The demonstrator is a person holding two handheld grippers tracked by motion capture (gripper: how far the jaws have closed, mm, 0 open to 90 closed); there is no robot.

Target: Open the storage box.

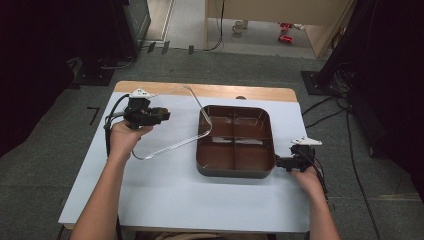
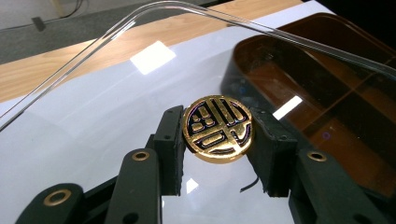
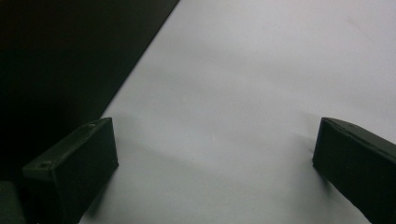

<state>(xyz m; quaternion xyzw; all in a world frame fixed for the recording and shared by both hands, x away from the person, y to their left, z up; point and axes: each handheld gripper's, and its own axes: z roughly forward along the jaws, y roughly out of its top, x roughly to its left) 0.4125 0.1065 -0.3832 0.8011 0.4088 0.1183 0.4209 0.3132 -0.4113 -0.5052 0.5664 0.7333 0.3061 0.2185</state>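
A clear plastic lid [image 1: 175,125] hangs tilted over the white table, left of a brown tray [image 1: 235,172] split into four empty compartments. The lid's right edge overlaps the tray's left rim. My left gripper [image 2: 217,127] is shut on the round gold-and-black knob [image 2: 218,135] in the middle of the lid. In the high view the left gripper [image 1: 161,115] is at the table's back left. Through the lid I see the tray [image 2: 336,88]. My right gripper [image 1: 280,162] rests by the tray's front right corner. The right gripper [image 3: 215,154] is open over bare table, with nothing between its fingers.
The white sheet [image 1: 165,195] covers the table, with a wooden strip [image 1: 225,91] at the far edge. In the right gripper view the tray's dark wall [image 3: 60,60] lies along the left. Cables and dark stands ring the table on the floor.
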